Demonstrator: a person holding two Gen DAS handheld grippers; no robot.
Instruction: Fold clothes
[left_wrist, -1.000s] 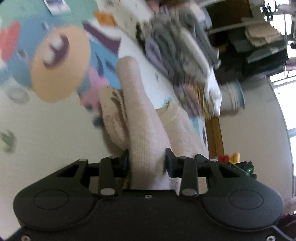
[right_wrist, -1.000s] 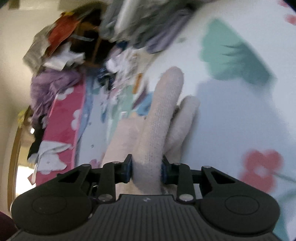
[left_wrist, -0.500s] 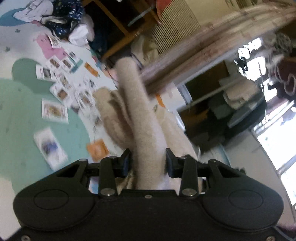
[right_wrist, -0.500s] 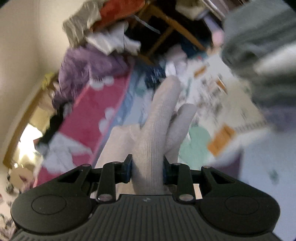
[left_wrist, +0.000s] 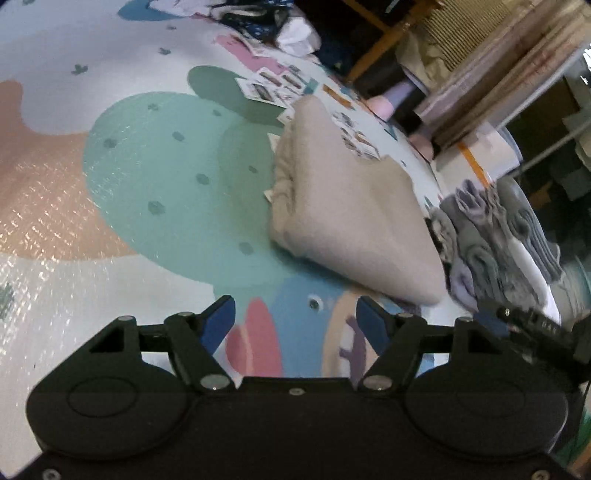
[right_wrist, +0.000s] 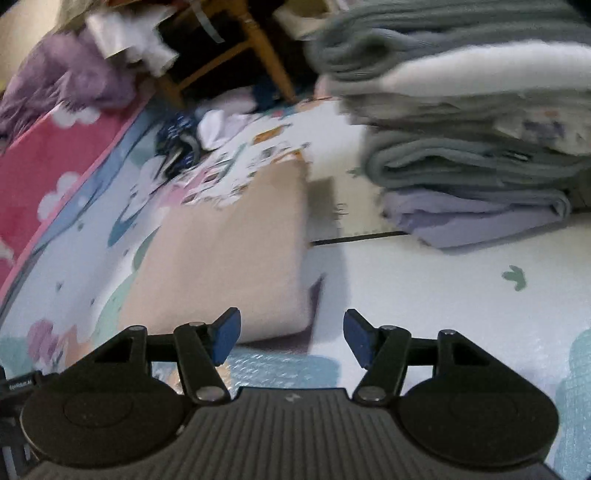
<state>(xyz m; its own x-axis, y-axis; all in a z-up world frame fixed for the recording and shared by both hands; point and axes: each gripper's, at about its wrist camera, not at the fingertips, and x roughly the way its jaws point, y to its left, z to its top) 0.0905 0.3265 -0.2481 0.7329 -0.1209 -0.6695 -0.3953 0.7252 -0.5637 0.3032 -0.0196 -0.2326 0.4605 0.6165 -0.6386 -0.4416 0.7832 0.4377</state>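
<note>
- Both grippers clamped the beige garment (left_wrist: 351, 221) a second ago; now it lies folded on the play mat (left_wrist: 155, 206), free of both of them.
- Left gripper (left_wrist: 295, 321): fingers spread and widening, nothing between them, only mat below.
- Right gripper (right_wrist: 291, 336): blue pads apart and opening too, with the garment's near corner just ahead of the gap, not pinched.
- Where it sits: the bundle rests just beside the stack of folded clothes (right_wrist: 472, 140), with scattered cards (left_wrist: 273, 85) at its far edge, some likely tucked beneath.
- Risk: its left side looks bunched and thick, so the layers may spring open unless pressed flat.
- Risk: lifting it onto the stack could drag cards along or nudge the tall pile, which already looks uneven.
- Risk: a one-corner grab would likely undo the fold.
</note>
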